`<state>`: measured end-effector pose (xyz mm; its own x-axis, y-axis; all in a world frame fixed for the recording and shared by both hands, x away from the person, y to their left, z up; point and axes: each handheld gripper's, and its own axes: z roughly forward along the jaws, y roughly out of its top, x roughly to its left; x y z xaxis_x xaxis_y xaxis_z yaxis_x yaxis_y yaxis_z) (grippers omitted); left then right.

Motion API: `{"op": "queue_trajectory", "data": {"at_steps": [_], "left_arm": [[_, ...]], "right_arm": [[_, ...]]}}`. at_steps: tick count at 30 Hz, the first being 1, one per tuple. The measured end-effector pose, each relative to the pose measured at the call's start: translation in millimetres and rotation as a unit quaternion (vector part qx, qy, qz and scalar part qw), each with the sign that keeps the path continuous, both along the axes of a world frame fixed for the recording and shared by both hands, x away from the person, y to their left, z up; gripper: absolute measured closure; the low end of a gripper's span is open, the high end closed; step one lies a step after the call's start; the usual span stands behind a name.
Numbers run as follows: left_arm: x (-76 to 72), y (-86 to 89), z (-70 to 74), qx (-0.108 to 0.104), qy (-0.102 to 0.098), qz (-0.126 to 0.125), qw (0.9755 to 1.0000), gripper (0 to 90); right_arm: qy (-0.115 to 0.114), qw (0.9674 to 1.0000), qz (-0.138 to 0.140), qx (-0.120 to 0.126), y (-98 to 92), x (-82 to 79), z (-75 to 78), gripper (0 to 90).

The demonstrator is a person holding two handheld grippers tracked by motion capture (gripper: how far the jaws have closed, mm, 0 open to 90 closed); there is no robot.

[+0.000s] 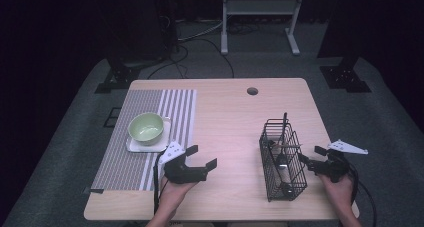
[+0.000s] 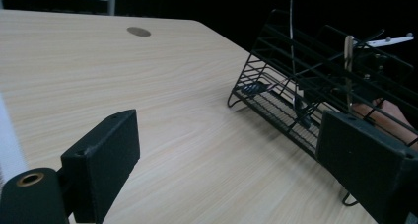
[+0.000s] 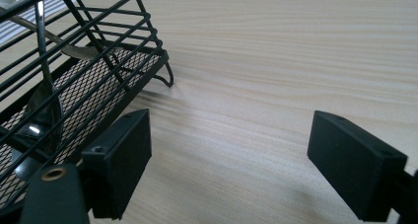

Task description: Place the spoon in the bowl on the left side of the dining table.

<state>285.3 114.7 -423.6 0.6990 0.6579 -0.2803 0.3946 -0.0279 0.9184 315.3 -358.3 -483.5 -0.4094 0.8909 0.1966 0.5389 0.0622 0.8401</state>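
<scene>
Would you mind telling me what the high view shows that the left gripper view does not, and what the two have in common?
High view alone: a green bowl on a white square plate, set on a striped placemat, and both hands, the left gripper and right gripper open.

Left gripper view alone: a close look along its own black jaws, spread wide above the wood.

Both: the wooden table with its round cable hole, and the black wire basket holding utensils, with the right gripper just behind it.

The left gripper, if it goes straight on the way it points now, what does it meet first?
Probably the black wire basket. The left gripper is open over bare table, with the basket ahead and to the right; depth is unclear.
</scene>
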Motion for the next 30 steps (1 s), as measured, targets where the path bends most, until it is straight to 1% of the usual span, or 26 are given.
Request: {"op": "queue_trajectory", "data": {"at_steps": [3,4,5,7,8,9,10,11,13,14,19,21,22,25,27,30], "left_arm": [[1.4,-13.1,1.1,-0.006,0.001,-0.014,0.9999,8.9],[1.4,-13.1,1.1,-0.006,0.001,-0.014,0.9999,8.9],[1.2,-19.7,2.2,-0.014,0.008,-0.023,0.9996,8.9],[-0.9,-27.6,4.8,-0.014,0.006,-0.032,0.9994,8.9],[-0.9,-27.6,4.8,-0.014,0.006,-0.032,0.9994,8.9],[-3.4,-34.7,8.2,-0.019,0.003,-0.041,0.999,8.9],[-4.7,-38.1,10.0,-0.017,-0.001,-0.045,0.9988,8.9],[-4.7,-38.1,10.0,-0.017,-0.001,-0.045,0.9988,8.9],[-6.2,-46.8,14.6,-0.016,-0.007,-0.057,0.9982,8.9],[-6.0,-49.3,15.9,-0.014,-0.011,-0.059,0.9981,8.9],[-2.9,-62.3,19.8,-0.019,-0.011,-0.069,0.9974,8.9],[-2.5,-64.1,20.0,-0.019,-0.01,-0.07,0.9973,8.9],[-1.9,-66.3,20.4,-0.018,-0.01,-0.072,0.9972,8.9],[-1.8,-73.3,21.0,-0.007,-0.018,-0.074,0.9971,8.9],[-1.1,-76.8,20.9,-0.011,-0.015,-0.076,0.9969,8.9],[0.0,-81.9,21.5,-0.011,-0.015,-0.077,0.9968,8.9]], "right_arm": [[-0.001,1.0,-0.001,0.003,-0.4,-0.3,0.1,15.9],[-0.002,1.0,-0.001,0.002,-0.3,-0.3,0.1,15.9],[-0.001,1.0,-0.001,0.002,-0.1,-0.4,0.1,15.9],[-0.001,1.0,0.0,0.001,0.1,-0.4,0.2,15.9],[-0.002,1.0,0.0,0.001,0.1,-0.3,0.1,15.9],[-0.001,1.0,0.0,0.001,0.1,-0.4,0.2,15.9],[-0.002,1.0,0.0,0.001,0.1,-0.4,0.1,15.9],[-0.002,1.0,0.0,0.001,0.0,-0.4,0.2,16.0],[-0.002,1.0,0.002,0.001,0.1,-0.3,0.1,16.0],[-0.002,1.0,0.002,0.0,0.1,-0.3,0.1,16.0],[-0.002,1.0,0.002,0.0,0.2,-0.2,0.1,16.0],[-0.001,1.0,0.002,0.0,0.3,-0.2,0.1,16.0],[-0.001,1.0,0.003,0.0,0.3,-0.2,0.1,16.0],[-0.001,1.0,0.003,0.001,0.2,-0.2,0.1,16.0],[-0.001,1.0,0.004,0.0,0.2,-0.2,0.1,16.0],[-0.001,1.0,0.004,0.001,0.1,-0.2,0.0,16.0]]}}
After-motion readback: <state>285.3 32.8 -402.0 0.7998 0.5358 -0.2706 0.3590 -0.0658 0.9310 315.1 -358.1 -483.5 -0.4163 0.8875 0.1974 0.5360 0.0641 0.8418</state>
